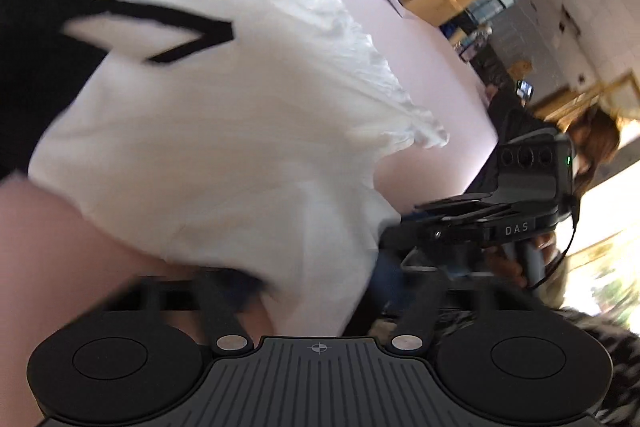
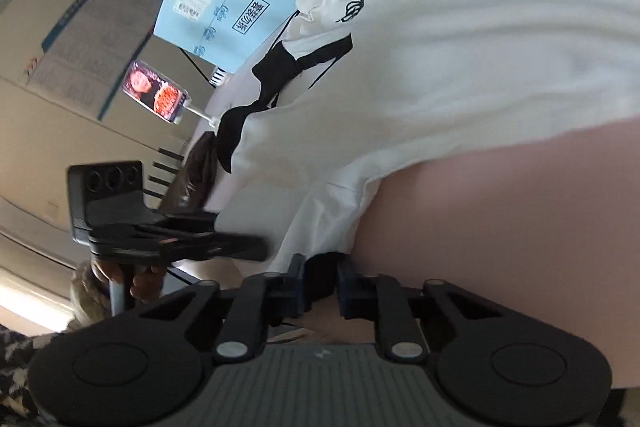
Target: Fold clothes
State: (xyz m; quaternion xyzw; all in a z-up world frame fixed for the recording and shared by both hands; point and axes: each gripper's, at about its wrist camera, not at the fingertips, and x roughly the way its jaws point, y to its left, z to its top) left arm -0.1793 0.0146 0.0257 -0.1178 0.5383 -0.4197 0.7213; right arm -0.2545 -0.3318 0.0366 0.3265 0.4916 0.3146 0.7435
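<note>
white shirt (image 1: 224, 131) spread on pink counter (image 1: 432, 67), long axis running away from both grippers; left gripper (image 1: 240, 291) closed on its near hem, right gripper (image 2: 320, 287) nearly closed, grip unclear.

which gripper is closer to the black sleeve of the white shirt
Left. The black sleeve lies just ahead of the left gripper, off to its left. The right gripper is at the shirt hem on the far side.

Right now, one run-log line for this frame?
step: folding | item: white shirt on pink surface | left gripper: shut on shirt hem | right gripper: nearly shut, grip unclear
</note>
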